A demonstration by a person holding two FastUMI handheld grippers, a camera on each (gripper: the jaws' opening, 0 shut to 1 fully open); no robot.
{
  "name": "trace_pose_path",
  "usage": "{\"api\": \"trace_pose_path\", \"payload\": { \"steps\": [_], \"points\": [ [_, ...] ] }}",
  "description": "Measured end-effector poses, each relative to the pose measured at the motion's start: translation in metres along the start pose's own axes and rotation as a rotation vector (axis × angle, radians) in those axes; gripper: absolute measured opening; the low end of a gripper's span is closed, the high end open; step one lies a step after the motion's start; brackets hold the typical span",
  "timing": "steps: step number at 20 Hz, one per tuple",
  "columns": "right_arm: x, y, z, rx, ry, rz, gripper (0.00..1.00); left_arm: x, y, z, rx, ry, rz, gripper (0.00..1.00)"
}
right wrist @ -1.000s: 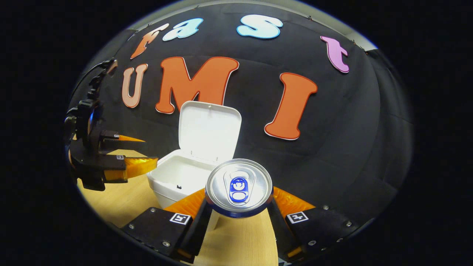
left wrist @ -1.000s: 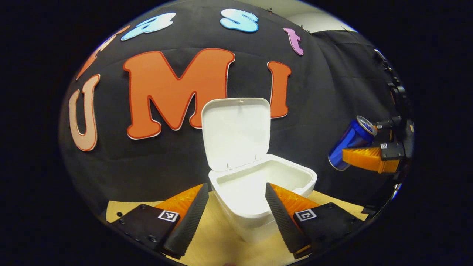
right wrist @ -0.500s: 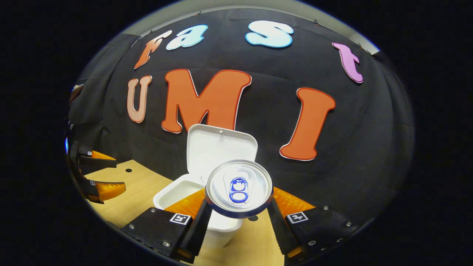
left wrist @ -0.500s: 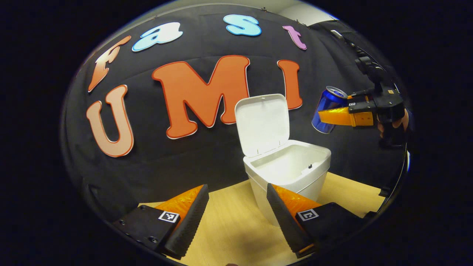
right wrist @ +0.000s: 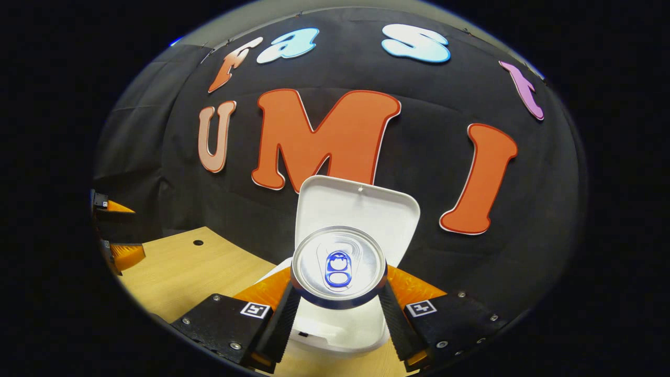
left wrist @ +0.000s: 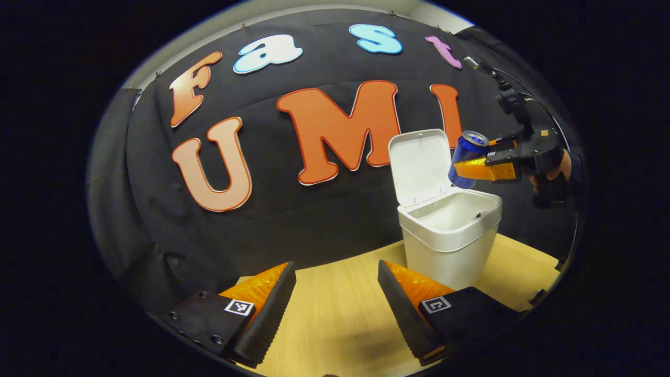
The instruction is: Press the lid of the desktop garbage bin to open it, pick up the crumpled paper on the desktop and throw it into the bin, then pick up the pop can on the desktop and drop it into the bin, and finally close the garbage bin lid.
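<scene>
Pale wood grain runs across the desk point(left wrist: 335, 314), seen at the bottom of the left gripper view beneath the left gripper point(left wrist: 336, 306), whose two fingers stand spread wide apart with nothing between them, hanging over bare wood. To the right in that view, the white desktop garbage bin point(left wrist: 449, 241) stands near the desk's back edge against the black cloth wall, its lid point(left wrist: 421, 163) swung up on the rear hinge and standing close to upright, the mouth of the bin open. Above the bin's right rim, the right gripper point(left wrist: 467, 166) hangs in the air, a person's hand point(left wrist: 561, 168) wrapped round its handle at the far right, and its fingers pinch a blue pop can point(left wrist: 467, 152) by the sides, the can tilted with its silver top up and toward the lid. In the right gripper view, the left gripper point(right wrist: 112, 230) shows small at the far left edge, over the desk point(right wrist: 193, 272), which has a small dark hole in its surface. At the centre of that view the pop can's point(right wrist: 338, 267) silver top and pull tab face the camera, the can clamped between the fingers of the right gripper point(right wrist: 338, 314); behind and below it are the raised lid point(right wrist: 361, 209) and the bin's white rim point(right wrist: 335, 335). Crumpled paper cannot be made out inside the bin from either view.
</scene>
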State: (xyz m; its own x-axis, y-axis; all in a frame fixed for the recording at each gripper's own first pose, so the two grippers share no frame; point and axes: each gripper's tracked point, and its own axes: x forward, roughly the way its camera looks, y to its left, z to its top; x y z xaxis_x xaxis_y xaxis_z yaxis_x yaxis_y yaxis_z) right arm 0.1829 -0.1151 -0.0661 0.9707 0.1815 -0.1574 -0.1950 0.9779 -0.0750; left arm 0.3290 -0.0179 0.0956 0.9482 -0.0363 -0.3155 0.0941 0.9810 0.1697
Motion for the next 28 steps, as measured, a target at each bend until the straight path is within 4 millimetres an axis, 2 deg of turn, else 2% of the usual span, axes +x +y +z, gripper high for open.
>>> {"api": "trace_pose_path", "payload": {
  "steps": [4, 9, 14, 17, 19, 23, 28],
  "points": [
    [0.016, 0.011, -0.023, 0.006, 0.050, 0.007, 0.79, -0.019, 0.022, -0.011, -0.001, 0.009, 0.061, 0.99],
    [0.031, 0.017, -0.056, 0.010, 0.137, -0.009, 0.80, -0.031, 0.040, -0.029, -0.017, 0.039, 0.112, 0.99],
    [0.039, 0.020, -0.080, 0.079, 0.229, -0.031, 0.80, -0.032, 0.054, -0.038, -0.037, 0.052, 0.134, 0.99],
    [0.038, 0.023, -0.088, 0.090, 0.257, -0.035, 0.80, -0.031, 0.058, -0.038, -0.038, 0.042, 0.128, 0.99],
    [0.035, 0.025, -0.093, 0.090, 0.279, -0.041, 0.81, -0.026, 0.069, -0.038, -0.035, 0.031, 0.126, 1.00],
    [0.030, 0.019, -0.078, 0.085, 0.257, -0.075, 0.85, -0.023, 0.073, -0.041, -0.061, 0.020, 0.112, 0.99],
    [0.031, -0.004, -0.035, 0.057, 0.197, -0.131, 0.86, -0.022, 0.080, -0.044, -0.088, 0.009, 0.100, 0.99]
  ]
}}
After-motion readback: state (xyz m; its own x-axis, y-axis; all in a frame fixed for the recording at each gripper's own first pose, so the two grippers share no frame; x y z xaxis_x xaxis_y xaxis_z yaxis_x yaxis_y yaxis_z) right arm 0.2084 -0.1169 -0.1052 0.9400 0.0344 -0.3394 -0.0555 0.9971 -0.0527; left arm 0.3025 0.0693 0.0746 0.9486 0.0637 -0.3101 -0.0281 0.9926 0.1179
